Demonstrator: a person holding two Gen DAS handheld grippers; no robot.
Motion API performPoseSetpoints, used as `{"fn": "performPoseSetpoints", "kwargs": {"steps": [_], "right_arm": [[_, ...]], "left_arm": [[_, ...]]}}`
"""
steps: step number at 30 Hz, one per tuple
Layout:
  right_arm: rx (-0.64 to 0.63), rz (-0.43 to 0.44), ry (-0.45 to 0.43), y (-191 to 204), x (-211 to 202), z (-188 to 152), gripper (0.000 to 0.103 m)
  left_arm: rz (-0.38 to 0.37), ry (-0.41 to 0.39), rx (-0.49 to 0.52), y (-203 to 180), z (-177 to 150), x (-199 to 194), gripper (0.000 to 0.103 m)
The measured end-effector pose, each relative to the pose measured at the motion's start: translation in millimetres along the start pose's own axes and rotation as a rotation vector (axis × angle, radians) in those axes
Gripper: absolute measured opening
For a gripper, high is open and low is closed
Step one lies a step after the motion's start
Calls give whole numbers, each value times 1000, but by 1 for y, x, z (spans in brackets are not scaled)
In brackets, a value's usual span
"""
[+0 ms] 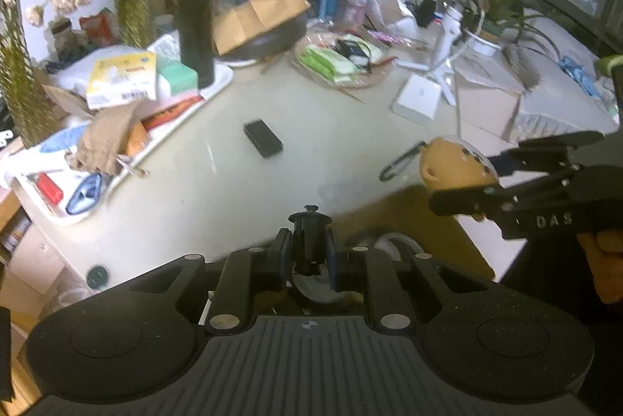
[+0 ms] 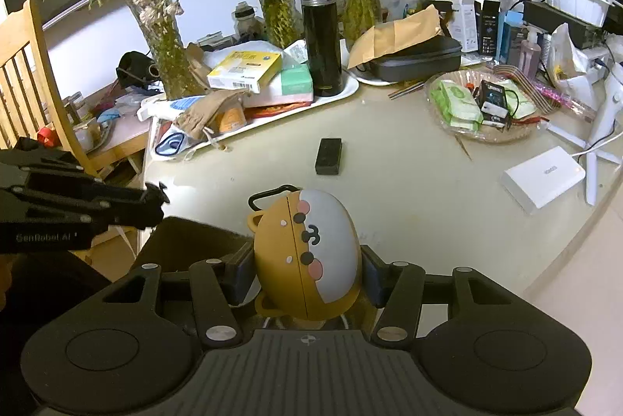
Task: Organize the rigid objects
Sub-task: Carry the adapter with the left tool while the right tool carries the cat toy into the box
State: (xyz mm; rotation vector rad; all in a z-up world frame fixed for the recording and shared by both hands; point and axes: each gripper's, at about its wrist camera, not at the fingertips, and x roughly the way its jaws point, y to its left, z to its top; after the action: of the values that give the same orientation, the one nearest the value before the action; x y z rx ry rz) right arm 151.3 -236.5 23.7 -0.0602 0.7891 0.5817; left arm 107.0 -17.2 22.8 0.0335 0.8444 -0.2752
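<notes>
Cluttered pale worktop (image 2: 389, 182), bare only mid-way around a black block (image 2: 329, 156). Carry step under way: left gripper (image 1: 309, 256) clamped on a small black knob (image 1: 309, 237), right gripper (image 2: 307, 272) clamped on a bear-faced case (image 2: 307, 256), both aloft. Next: choose clear spots, lower gently.

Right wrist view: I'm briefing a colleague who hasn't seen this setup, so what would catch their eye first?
The egg-shaped cartoon-face case, mustard and grey, fills the foreground, clamped in the right gripper. Behind it, a small black box lies alone on the pale table, with a tall black flask on the cluttered tray beyond.
</notes>
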Motion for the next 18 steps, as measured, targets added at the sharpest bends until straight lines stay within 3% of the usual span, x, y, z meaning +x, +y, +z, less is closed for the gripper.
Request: {"fn": "performPoseSetpoints", "kwargs": {"steps": [7, 18], "right_arm": [[16, 8, 17, 3, -2, -14, 58], [13, 5, 46, 5, -3, -23, 58]], "left_arm": [[-49, 56, 4, -11, -17, 17, 19], [-64, 62, 18, -23, -21, 23, 19]]}}
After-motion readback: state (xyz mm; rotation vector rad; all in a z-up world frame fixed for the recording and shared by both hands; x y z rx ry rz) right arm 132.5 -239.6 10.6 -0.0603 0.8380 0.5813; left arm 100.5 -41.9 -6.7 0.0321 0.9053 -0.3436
